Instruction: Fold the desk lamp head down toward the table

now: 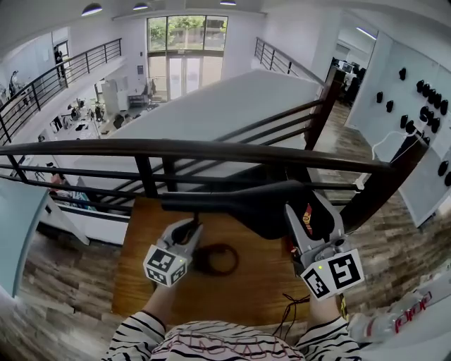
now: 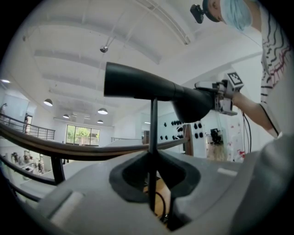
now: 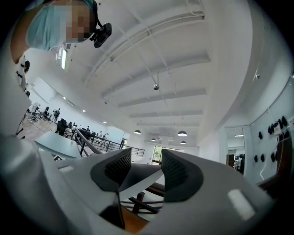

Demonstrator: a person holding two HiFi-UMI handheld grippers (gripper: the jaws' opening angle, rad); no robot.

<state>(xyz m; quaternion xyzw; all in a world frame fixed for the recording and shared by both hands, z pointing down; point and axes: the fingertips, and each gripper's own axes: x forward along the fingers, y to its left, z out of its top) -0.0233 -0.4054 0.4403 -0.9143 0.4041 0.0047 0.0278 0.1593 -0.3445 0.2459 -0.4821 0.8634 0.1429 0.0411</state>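
Striped sleeves (image 1: pixel 137 337), grey jaws, marker cubes (image 1: pixel 167 266)

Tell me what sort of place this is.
Probably a mezzanine in an open-plan office or lab: a dark railing overlooks a lower floor with desks, and tall glazed doors close the far end.

A dark railing (image 1: pixel 211 149) edges a bright atrium — tall windows (image 1: pixel 184 42) beyond, wood-plank floor (image 1: pixel 394 247) beneath, round ceiling lights (image 1: pixel 91 10) overhead.
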